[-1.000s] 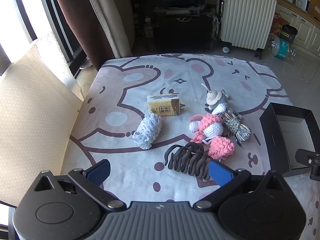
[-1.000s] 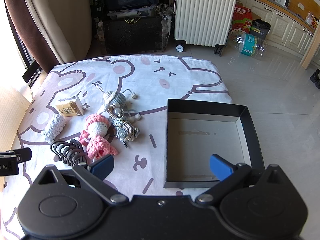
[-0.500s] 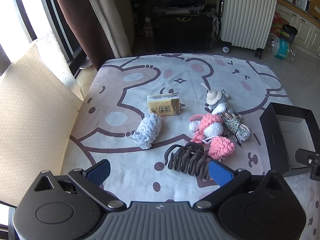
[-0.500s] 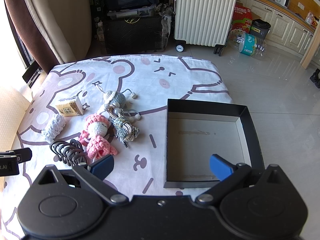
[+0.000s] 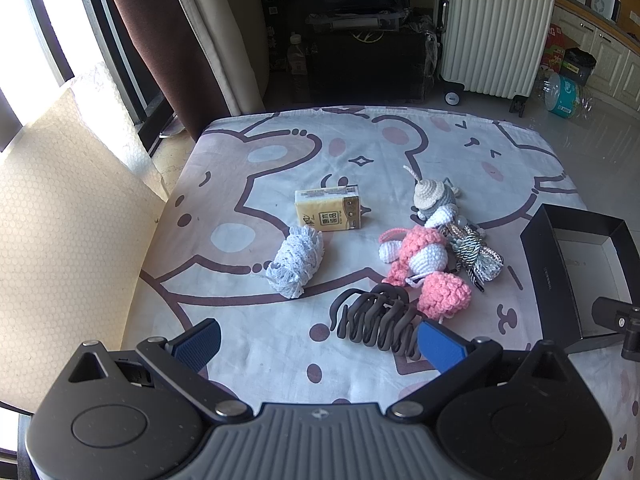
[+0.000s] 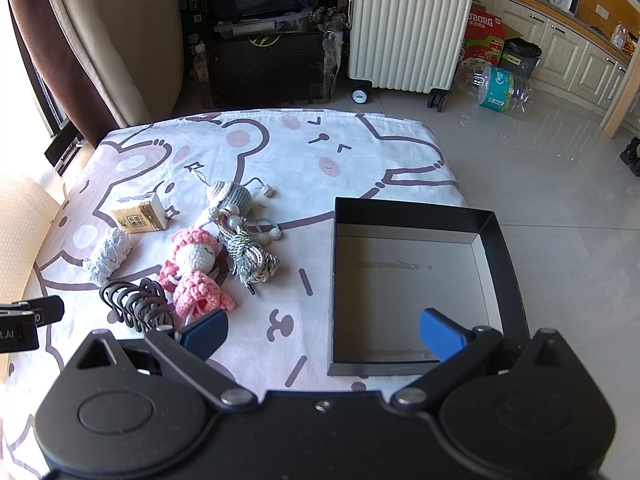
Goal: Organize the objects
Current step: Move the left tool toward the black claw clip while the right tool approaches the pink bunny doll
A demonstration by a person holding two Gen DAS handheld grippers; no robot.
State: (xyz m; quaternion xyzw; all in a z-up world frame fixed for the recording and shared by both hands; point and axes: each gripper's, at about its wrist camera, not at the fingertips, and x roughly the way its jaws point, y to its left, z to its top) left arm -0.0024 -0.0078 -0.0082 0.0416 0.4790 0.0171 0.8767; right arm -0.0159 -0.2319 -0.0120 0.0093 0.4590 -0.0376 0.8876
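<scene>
On the bear-print cloth lie a yellow tissue pack [image 5: 327,213] [image 6: 139,216], a white lace bundle [image 5: 295,261] [image 6: 107,255], a dark hair claw [image 5: 372,322] [image 6: 134,307], a pink crochet doll [image 5: 424,264] [image 6: 194,272], a grey crochet doll [image 5: 434,198] [image 6: 232,198] and a striped cord bundle [image 5: 476,258] [image 6: 250,258]. An empty black box [image 5: 544,276] [image 6: 502,256] stands at the right. My left gripper [image 5: 318,344] is open and empty, just short of the hair claw. My right gripper [image 6: 324,334] is open and empty, over the box's near left corner.
A white suitcase [image 5: 496,28] [image 6: 408,24], dark storage boxes [image 6: 268,64] and a plastic bottle [image 6: 496,88] stand on the floor beyond the table. A curtain [image 5: 160,48] and a beige padded panel [image 5: 60,216] are at the left. The table's right edge drops to tiled floor [image 6: 560,184].
</scene>
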